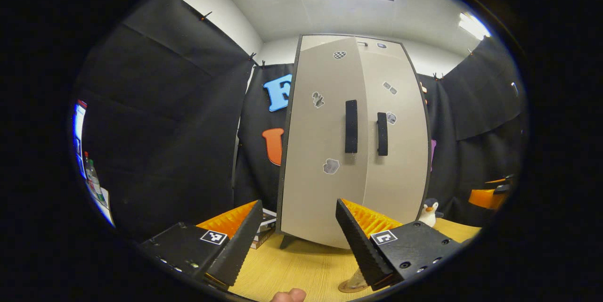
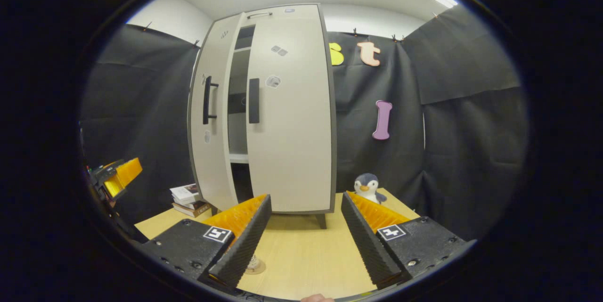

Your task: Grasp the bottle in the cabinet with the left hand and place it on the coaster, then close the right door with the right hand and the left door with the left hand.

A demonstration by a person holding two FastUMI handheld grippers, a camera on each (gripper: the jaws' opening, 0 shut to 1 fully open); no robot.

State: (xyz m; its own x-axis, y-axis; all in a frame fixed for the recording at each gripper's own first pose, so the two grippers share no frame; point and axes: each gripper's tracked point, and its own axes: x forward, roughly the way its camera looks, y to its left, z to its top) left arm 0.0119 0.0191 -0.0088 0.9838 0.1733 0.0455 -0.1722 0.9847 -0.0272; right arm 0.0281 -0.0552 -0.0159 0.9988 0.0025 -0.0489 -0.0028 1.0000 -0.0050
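Both grippers hang low over the wooden table (image 2: 301,255) with their jaws spread and nothing between them. Going from the left, the left gripper (image 1: 297,236) faces the cabinet (image 1: 353,142) from its left side; at the bottom of its view, just by its right finger, a clear rounded base rests on the table, too cut off to say whether it is the bottle or the coaster. A stack of books (image 2: 187,198) lies by the cabinet's left foot. In the right gripper view the left door (image 2: 209,118) stands ajar, its black handle (image 2: 207,100) sticking out, with a dark gap and a shelf edge showing between it and the right door (image 2: 292,113), which sits almost flush. The right gripper (image 2: 306,231) is near the cabinet's foot, with a small round disc (image 2: 254,265) beside its left finger, probably the coaster, though partly hidden. A toy penguin (image 2: 368,186) sits farther right.

I cannot see the bottle clearly anywhere; nothing shows in the gap. My guess is the door-closing step is in hand, right door about done. Next, the left gripper should push the left door's face until the gap closes.
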